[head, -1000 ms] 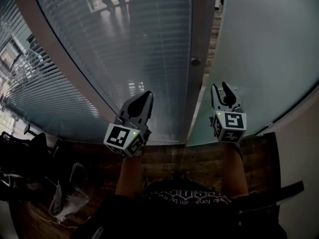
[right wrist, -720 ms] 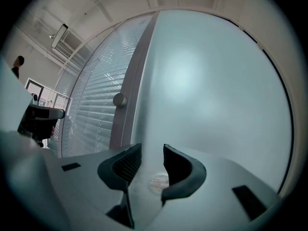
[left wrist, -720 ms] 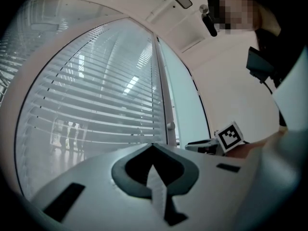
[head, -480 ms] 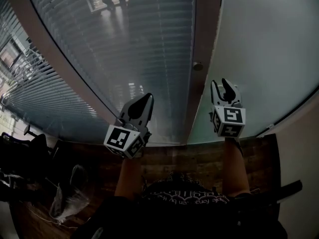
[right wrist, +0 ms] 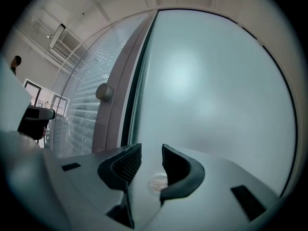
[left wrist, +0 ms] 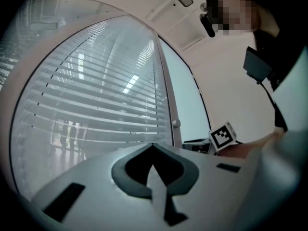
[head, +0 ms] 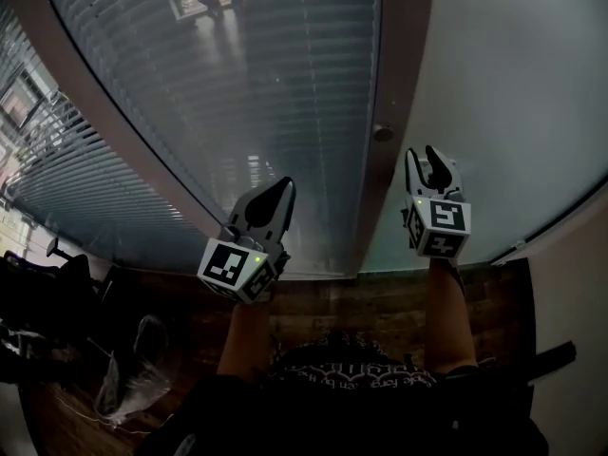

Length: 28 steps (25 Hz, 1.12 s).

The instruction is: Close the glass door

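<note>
A frosted glass panel (head: 513,93) stands at the right, against a brown upright frame (head: 399,55) that carries a small round knob (head: 383,133). Left of the frame is a pane backed by slatted blinds (head: 247,84). My right gripper (head: 427,158) points at the frosted panel's left edge just below the knob, with its jaws slightly open and nothing between them. In the right gripper view the knob (right wrist: 104,91) sits left of a thin dark seam beside the frosted panel (right wrist: 207,90). My left gripper (head: 278,190) is shut and empty in front of the blinds (left wrist: 96,105).
Wooden floor (head: 380,302) runs along the foot of the glass. A dark chair and bags (head: 38,302) and a clear plastic bag (head: 133,369) lie at the lower left. A plain wall (head: 570,283) closes the right side.
The open gap between the knobbed frame and the frosted panel, with floor showing through, has closed up. My right gripper has shifted slightly up and right; the left gripper has hardly moved.
</note>
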Each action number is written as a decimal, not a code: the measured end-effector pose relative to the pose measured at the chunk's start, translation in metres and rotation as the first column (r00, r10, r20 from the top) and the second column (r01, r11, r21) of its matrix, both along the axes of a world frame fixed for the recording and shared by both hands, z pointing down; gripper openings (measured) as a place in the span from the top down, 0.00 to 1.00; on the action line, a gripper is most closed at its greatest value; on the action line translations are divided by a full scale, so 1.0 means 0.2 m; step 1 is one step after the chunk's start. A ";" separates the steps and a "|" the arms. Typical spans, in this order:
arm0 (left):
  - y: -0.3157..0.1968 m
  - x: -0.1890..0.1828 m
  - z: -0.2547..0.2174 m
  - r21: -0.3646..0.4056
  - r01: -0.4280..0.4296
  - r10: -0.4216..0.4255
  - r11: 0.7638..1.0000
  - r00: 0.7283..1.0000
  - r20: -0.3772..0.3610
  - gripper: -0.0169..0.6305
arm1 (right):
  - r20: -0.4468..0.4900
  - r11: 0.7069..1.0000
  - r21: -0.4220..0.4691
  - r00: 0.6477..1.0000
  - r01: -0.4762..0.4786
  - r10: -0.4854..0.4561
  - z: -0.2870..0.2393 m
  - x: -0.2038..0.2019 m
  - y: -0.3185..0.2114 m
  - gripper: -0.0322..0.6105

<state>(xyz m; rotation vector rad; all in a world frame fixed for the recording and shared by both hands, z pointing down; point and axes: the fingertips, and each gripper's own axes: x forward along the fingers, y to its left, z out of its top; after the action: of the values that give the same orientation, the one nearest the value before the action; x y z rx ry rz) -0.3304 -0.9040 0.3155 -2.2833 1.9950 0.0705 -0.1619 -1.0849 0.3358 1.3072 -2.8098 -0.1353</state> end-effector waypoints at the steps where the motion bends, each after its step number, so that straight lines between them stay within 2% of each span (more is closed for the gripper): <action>1: 0.00 -0.01 0.01 -0.002 0.000 0.000 1.000 1.000 0.003 0.97 | 0.005 1.000 0.005 1.000 -0.003 0.003 0.01 0.00 0.00 0.74; 17: -0.04 0.03 0.02 0.004 -0.038 0.038 0.999 0.999 -0.006 0.97 | -0.018 1.000 -0.012 1.000 0.025 -0.025 0.02 -0.01 0.03 0.74; 25: -0.03 0.05 -0.08 -0.002 -0.019 0.019 1.000 1.000 -0.023 0.97 | 0.000 0.999 0.028 0.999 0.047 -0.047 -0.16 0.04 0.17 0.74; 28: -0.03 0.10 -0.08 0.000 -0.031 0.031 1.000 1.000 -0.003 0.97 | 0.001 0.998 0.032 0.999 0.052 -0.052 -0.16 0.08 0.27 0.74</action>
<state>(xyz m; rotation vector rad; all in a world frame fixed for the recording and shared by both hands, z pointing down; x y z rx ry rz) -0.3110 -0.9095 0.2996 -2.3156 1.9613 0.0769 -0.1468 -1.0306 0.3037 1.2416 -2.8555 -0.1814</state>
